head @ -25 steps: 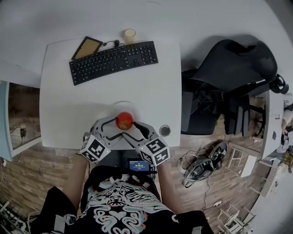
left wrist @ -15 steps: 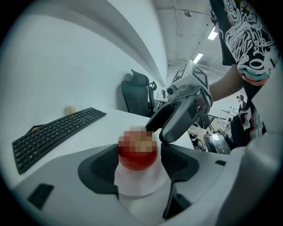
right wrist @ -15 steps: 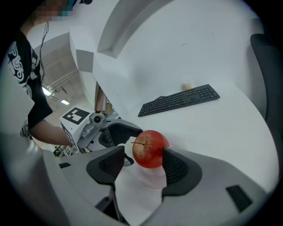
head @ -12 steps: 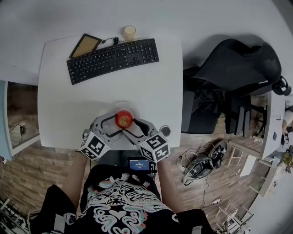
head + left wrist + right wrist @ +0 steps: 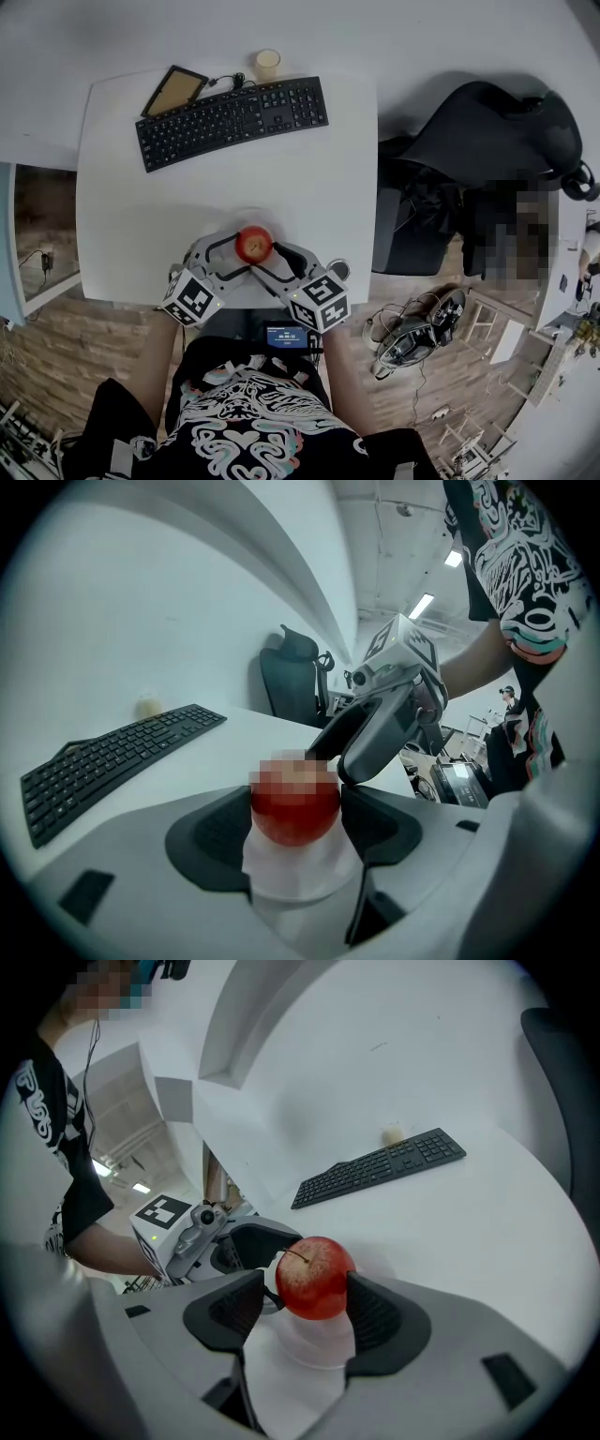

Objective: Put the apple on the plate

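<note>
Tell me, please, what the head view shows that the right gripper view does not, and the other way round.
Only the head view shows the tablet beside the keyboard, and the wooden floor. Only the right gripper view shows the stem of the apple and the ceiling lights. Both show the apple over the plate, the keyboard and the cup.

On the desk [image 5: 131,197], a tablet [image 5: 175,90] lies just left of the keyboard [image 5: 232,122] and a cup [image 5: 267,64] just behind it. Well before the keyboard, at the near edge, the apple [image 5: 253,244] sits over the plate [image 5: 312,1346], between the jaws of the left gripper [image 5: 234,255] and the right gripper [image 5: 275,261]. An office chair [image 5: 469,159] stands right of the keyboard, off the desk.
</note>
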